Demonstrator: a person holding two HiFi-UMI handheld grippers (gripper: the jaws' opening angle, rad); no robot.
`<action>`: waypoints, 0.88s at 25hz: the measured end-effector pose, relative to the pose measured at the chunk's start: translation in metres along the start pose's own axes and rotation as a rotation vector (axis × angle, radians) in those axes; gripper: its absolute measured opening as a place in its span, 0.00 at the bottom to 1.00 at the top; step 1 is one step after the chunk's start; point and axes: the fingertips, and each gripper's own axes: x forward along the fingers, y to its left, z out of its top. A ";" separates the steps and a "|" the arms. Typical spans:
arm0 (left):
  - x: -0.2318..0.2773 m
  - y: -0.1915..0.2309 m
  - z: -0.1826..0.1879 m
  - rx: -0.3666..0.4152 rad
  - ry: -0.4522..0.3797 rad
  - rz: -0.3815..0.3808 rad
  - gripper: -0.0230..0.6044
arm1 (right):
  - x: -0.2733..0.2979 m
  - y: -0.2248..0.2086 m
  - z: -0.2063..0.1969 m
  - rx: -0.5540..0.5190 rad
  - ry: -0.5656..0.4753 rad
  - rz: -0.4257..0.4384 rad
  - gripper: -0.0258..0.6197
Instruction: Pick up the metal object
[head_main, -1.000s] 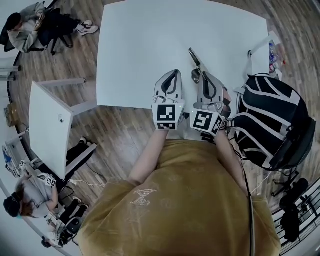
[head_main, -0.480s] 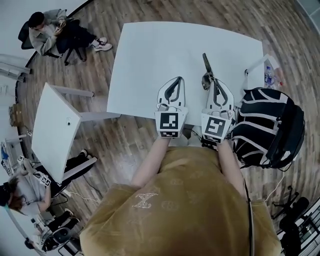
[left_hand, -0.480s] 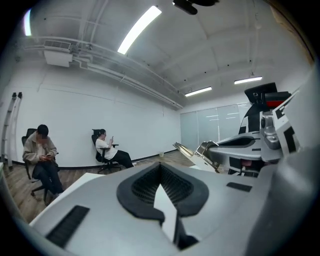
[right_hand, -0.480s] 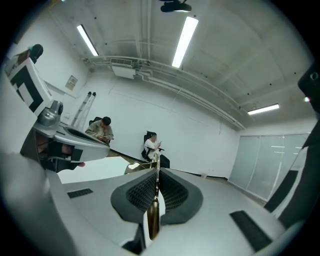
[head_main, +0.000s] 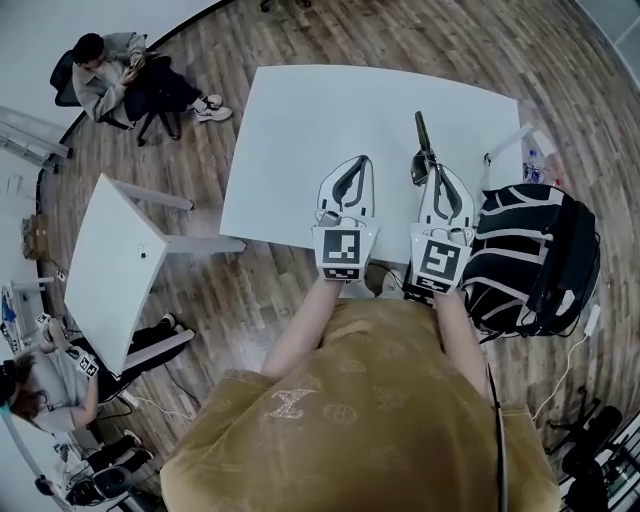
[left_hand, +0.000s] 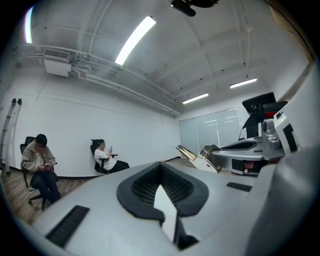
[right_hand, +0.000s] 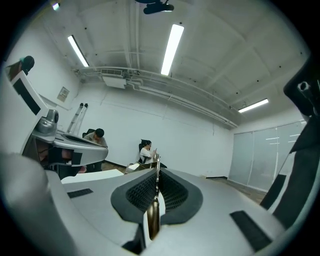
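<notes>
In the head view a long metal object (head_main: 420, 148) like a spoon sticks out ahead of my right gripper (head_main: 433, 177), over the right part of the white table (head_main: 320, 120). Seen from the right gripper view, it is a thin brassy strip (right_hand: 153, 212) held edge-on between the black pads; this gripper (right_hand: 152, 200) is shut on it. My left gripper (head_main: 351, 167) hovers beside it over the table's near edge, shut with nothing in it (left_hand: 162, 197). The left gripper view shows the metal object (left_hand: 197, 156) off to the right.
A black and white backpack (head_main: 535, 255) sits on a chair close to my right arm. A second white table (head_main: 110, 270) stands to the left. Seated people (head_main: 110, 70) are at the far left. A bottle (head_main: 531, 160) lies by the table's right edge.
The head view has swung, so the table now sits more to the right and further up. Both grippers keep side by side, and the metal object stays at the right gripper's tips.
</notes>
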 end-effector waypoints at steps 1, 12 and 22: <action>0.000 -0.002 0.004 0.003 -0.009 -0.002 0.05 | -0.001 -0.002 0.003 0.013 -0.009 -0.003 0.06; 0.000 -0.008 0.016 0.023 -0.033 -0.005 0.05 | -0.008 -0.018 0.013 0.091 -0.051 -0.026 0.06; 0.002 -0.012 0.022 0.029 -0.036 -0.020 0.05 | -0.009 -0.023 0.017 0.114 -0.055 -0.032 0.06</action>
